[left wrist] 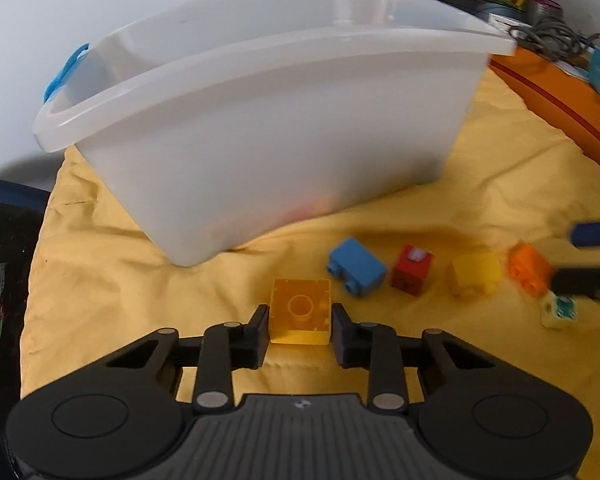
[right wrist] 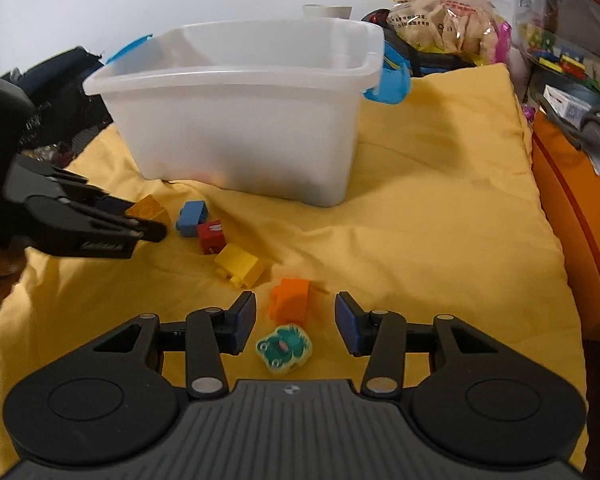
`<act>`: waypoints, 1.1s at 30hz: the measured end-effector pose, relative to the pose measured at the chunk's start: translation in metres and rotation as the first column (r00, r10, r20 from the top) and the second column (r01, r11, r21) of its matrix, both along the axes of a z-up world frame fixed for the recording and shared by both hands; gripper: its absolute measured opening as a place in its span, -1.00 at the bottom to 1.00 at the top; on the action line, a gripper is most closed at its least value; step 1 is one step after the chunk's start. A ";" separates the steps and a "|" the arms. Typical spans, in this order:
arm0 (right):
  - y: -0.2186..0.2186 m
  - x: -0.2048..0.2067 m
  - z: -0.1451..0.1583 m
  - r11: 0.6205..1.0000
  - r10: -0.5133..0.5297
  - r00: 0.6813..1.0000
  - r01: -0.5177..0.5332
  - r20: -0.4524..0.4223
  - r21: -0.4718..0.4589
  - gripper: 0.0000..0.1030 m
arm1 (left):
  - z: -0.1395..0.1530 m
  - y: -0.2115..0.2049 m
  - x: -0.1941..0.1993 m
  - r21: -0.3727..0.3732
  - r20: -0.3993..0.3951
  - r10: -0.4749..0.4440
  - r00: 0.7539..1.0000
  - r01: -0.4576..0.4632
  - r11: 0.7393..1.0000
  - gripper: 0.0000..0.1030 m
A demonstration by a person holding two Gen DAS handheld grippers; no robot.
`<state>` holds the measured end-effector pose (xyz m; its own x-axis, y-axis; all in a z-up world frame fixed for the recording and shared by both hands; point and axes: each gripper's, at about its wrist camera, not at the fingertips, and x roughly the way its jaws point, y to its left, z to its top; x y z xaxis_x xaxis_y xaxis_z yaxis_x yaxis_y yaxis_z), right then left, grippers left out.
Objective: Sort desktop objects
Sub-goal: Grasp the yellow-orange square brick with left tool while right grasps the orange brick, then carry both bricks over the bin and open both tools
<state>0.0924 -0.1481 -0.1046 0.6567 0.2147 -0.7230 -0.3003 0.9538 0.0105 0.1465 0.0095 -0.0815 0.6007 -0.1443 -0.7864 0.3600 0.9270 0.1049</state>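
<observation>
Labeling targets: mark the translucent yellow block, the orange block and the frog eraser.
translucent yellow block [left wrist: 300, 312]: left wrist view, hollow underside facing up.
orange block [right wrist: 291, 300]: right wrist view, top face.
frog eraser [right wrist: 283, 347]: right wrist view, green face.

We seem to be in a home: a crumpled yellow cloth [right wrist: 440, 216] covers the desk, a crinkly snack bag [right wrist: 440, 20] and toy-filled clutter [right wrist: 556, 56] crowd its far right corner.

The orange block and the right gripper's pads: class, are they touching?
Apart. The right wrist view shows yellow cloth on both sides between the orange block and the right gripper.
</observation>
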 end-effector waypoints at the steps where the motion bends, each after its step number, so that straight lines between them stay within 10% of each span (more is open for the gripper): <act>1: 0.002 0.002 -0.002 1.000 -0.004 1.000 0.004 -0.001 -0.011 -0.09 | 0.001 0.000 -0.005 -0.003 -0.010 -0.010 1.000 0.010 1.000 -0.33; 7: 0.014 0.019 -0.029 0.997 0.025 0.996 -0.030 -0.082 -0.065 -0.49 | 0.006 0.010 -0.041 -0.074 -0.071 0.020 0.997 -0.025 0.997 -0.32; 19: 0.027 -0.033 0.011 0.991 0.133 0.991 -0.132 -0.018 0.006 -0.49 | 0.024 0.017 -0.114 -0.017 -0.043 0.137 0.990 -0.138 0.990 -0.32; 33: 0.039 -0.070 -0.019 0.982 0.189 0.974 -0.191 -0.121 -0.006 -0.50 | 0.028 0.004 -0.141 0.012 -0.023 0.127 0.992 -0.127 0.992 -0.33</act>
<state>0.0221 -0.1093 -0.1238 0.5138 0.3142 -0.7983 -0.4739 0.8796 0.0412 0.0053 0.0140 -0.0535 0.5949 -0.0595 -0.8016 0.2417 0.9644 0.1078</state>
